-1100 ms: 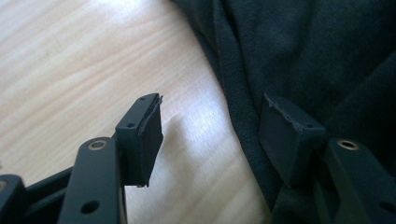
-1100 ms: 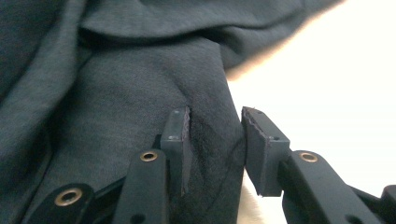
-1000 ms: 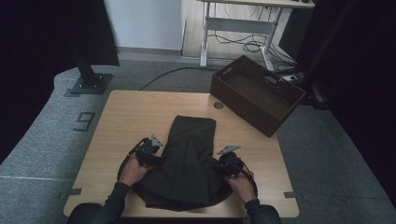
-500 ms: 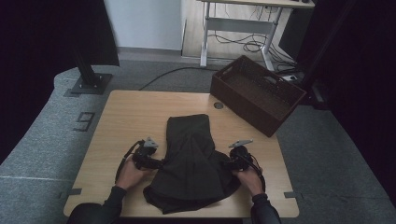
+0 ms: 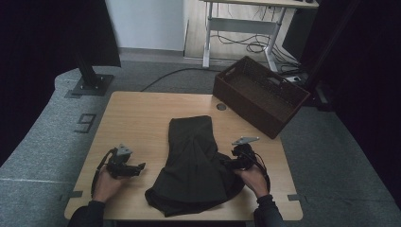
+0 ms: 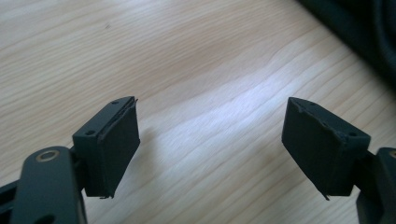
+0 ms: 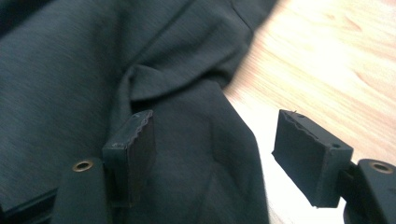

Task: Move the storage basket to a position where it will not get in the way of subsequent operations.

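A: Status check. Left tool (image 5: 140, 166): jaws wide apart, just opened, nothing between them, bare bench (image 5: 142, 118) beneath, well clear of the cloth (image 5: 196, 165).

B: Confirmed in the left gripper view (image 6: 210, 144). Right tool (image 5: 228, 163): jaws also just opened, spread over the right edge of the cloth (image 7: 140, 70), pads not pressing on it.

A: Cloth location: bench centre, folded lengthwise, near end bunched and reaching the front edge. Crate (image 5: 260, 94) at far right corner, apart.

B: Risks. Right jaw close to a loose fold; snag likely on withdrawal, dragging the fold open.

A: Also: bunched near end hanging close to the front edge; any tug toward the person likely to pull it off the bench.

B: Further: regrasp through several layers, spoiling the fold. Lift clear first.
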